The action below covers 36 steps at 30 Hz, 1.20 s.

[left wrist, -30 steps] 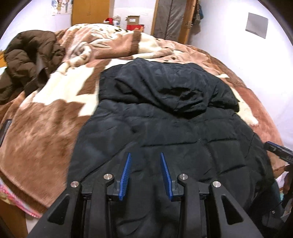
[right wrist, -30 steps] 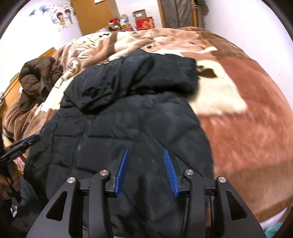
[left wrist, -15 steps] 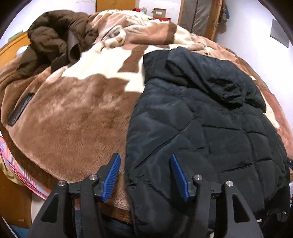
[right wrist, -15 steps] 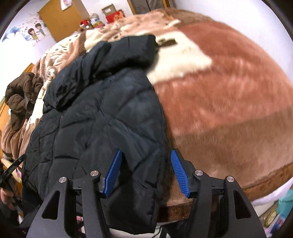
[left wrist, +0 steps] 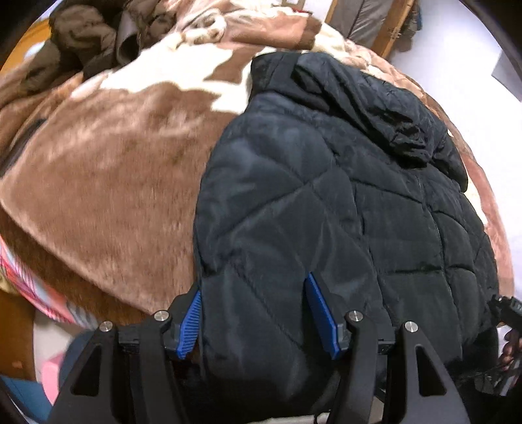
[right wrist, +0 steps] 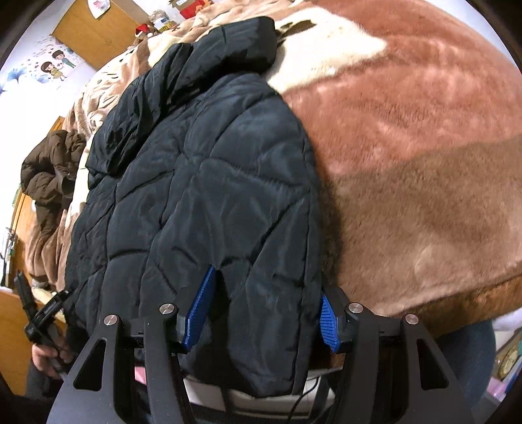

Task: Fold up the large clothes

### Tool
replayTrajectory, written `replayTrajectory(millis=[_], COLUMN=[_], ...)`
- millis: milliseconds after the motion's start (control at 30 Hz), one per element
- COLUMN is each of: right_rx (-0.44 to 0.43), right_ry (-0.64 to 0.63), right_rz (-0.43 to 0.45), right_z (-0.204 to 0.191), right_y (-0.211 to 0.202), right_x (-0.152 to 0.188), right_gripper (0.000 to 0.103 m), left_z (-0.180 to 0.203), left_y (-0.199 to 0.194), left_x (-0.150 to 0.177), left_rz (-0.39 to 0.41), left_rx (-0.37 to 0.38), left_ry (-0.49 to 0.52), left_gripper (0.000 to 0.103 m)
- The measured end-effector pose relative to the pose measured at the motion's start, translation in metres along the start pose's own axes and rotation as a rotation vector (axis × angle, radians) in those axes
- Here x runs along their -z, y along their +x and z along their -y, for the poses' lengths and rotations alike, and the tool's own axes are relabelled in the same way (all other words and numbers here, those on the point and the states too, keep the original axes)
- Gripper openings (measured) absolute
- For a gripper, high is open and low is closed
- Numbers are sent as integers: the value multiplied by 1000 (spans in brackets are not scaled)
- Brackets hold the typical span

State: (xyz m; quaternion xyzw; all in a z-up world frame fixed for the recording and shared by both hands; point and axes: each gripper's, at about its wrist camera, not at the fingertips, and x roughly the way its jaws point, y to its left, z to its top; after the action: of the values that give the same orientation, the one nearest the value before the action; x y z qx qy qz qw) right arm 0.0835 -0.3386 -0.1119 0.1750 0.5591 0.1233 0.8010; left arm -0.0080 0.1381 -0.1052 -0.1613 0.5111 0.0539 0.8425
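Note:
A black quilted hooded jacket (left wrist: pixel 342 195) lies flat on a brown and cream fleece blanket, hood at the far end, hem hanging over the near bed edge. My left gripper (left wrist: pixel 254 313) is open, its blue pads straddling the jacket's left hem corner. In the right wrist view the jacket (right wrist: pixel 208 182) fills the middle. My right gripper (right wrist: pixel 264 310) is open, with the jacket's right hem corner between its pads. Neither pair of pads has closed on the fabric.
The fleece blanket (left wrist: pixel 107 182) covers the whole bed (right wrist: pixel 424 163). A brown puffy coat (left wrist: pixel 98 39) is heaped at the far left, and also shows in the right wrist view (right wrist: pixel 49 169). Wooden wardrobe doors (right wrist: pixel 88 29) and boxes stand beyond the bed.
Both grippers moved from above the jacket's middle outward and down to its near hem corners, left to the left corner, right to the right. Both jaws opened wider.

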Motion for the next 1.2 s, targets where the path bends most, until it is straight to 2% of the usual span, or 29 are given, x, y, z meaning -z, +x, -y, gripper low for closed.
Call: replayTrajectory(millis=[33, 67, 100, 133, 200, 267, 300, 433, 600, 700, 867, 967, 1067, 1200], right_rx=[0, 3, 7, 6, -2, -19, -32, -105, -166, -203, -228, -246, -251, -272], right_ry=[-4, -9, -14, -17, -27, -34, -33, -63, -116, -135, -156, -141, -130, -113], right_rz=[-4, -6, -8, -9, -4, 12, 20, 95, 215, 263, 285, 287, 291, 331], right_z=[-1, -2, -3, -6, -10, -15, -17, -31, -49, -53, -57, -59, -61, -64], right_y=[0, 0, -1, -1, -4, -12, -16, -51, -100, -125, -155, -158, -153, -152], right_x=[1, 3, 4, 3, 2, 0, -1, -11, -28, -29, -4, 4, -5, -36], right_gripper=[50, 47, 42, 32, 23, 17, 16, 14, 13, 13, 13, 13, 13, 13], left_z=[-1, -2, -2, -1, 3, 5, 6, 13, 19, 15, 1, -4, -5, -3], left_y=[0, 1, 0, 0, -4, -13, -20, -63, -120, -144, -171, -170, -162, -160], left_x=[2, 2, 2, 2, 2, -1, -4, -23, -53, -62, -43, -32, -39, -64], left_rz=[-9, -13, -17, -21, -13, 6, 21, 130, 281, 335, 355, 339, 331, 367], left_rx=[8, 13, 17, 26, 29, 53, 73, 163, 233, 257, 286, 294, 294, 296], left_ry=[-8, -12, -15, -14, 0, 2, -5, -11, 4, 3, -16, -45, -70, -89], left_gripper=[61, 61, 57, 53, 32, 20, 17, 15, 15, 15, 15, 15, 15, 15])
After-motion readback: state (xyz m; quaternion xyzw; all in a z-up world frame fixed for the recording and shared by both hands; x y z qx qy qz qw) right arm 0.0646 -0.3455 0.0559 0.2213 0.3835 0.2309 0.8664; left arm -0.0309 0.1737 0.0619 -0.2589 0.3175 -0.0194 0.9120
